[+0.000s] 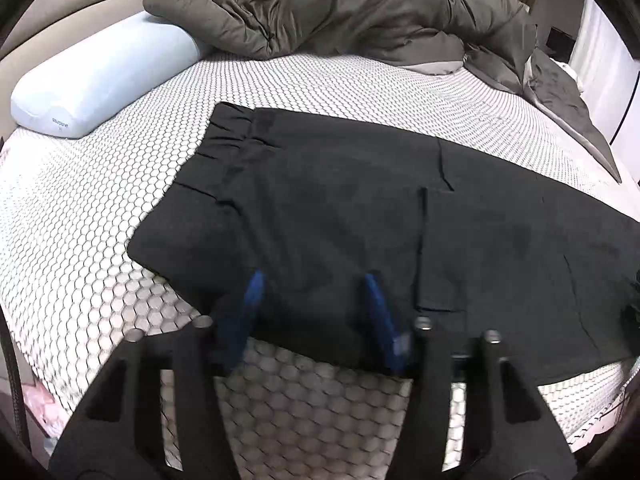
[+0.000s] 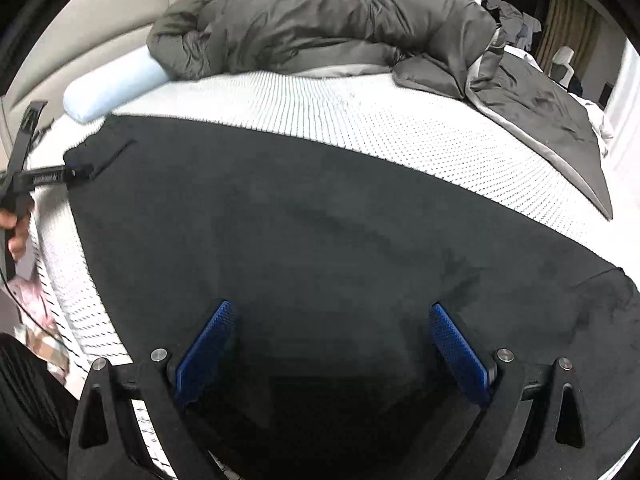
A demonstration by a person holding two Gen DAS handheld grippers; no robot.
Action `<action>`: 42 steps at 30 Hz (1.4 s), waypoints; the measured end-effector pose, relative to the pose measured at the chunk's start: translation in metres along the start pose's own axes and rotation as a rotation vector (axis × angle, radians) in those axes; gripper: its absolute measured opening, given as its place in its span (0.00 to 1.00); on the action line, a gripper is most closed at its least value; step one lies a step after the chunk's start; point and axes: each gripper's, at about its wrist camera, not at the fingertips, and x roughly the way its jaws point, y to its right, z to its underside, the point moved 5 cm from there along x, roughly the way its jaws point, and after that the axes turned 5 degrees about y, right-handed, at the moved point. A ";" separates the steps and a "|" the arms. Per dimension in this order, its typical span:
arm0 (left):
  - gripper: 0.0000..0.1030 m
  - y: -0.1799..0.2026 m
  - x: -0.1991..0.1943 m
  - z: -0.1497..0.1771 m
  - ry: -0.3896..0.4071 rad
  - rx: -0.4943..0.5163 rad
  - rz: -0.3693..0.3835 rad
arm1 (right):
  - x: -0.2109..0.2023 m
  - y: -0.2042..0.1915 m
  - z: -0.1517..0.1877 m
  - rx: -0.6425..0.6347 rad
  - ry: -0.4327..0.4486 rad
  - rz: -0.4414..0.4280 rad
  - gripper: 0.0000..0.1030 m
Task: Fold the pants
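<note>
Black pants (image 1: 360,216) are lying spread flat on a bed (image 1: 80,240) covered in a white honeycomb-pattern sheet, with the gathered waistband toward the pale blue pillow (image 1: 100,80) and the legs running off to the right. A grey duvet (image 1: 340,8) is bunched along the far side. The left tool (image 1: 314,284) is hovering low at the near edge of the pants by the seat, its blue pads spread apart and holding nothing. The right tool (image 2: 330,312) is hanging over the leg section, its jaws also wide apart and empty, with dark cloth filling the gap beneath. In the right view the left tool is reaching in from the left edge toward the waist end, a hand (image 2: 16,232) gripping its handle. The fold appears not yet begun; this looks like the approach to a first grasp. Next, each tool probably needs to drop and pinch the near edge, then lift it over evenly.
</note>
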 end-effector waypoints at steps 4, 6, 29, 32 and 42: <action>0.40 -0.015 -0.002 0.002 0.016 0.020 -0.042 | 0.008 0.002 0.008 -0.054 -0.038 0.038 0.97; 0.39 -0.022 -0.003 0.006 0.023 0.022 -0.075 | 0.006 0.009 0.012 -0.042 -0.046 0.041 0.97; 0.29 -0.009 0.055 -0.042 -0.016 0.090 -0.088 | 0.000 0.015 0.015 -0.046 -0.044 0.041 0.97; 0.29 -0.004 0.045 -0.038 -0.005 0.083 -0.104 | -0.002 0.019 0.016 -0.028 -0.041 0.046 0.97; 0.79 0.098 -0.041 -0.014 0.157 0.175 0.053 | -0.025 0.008 0.018 -0.046 0.002 0.014 0.97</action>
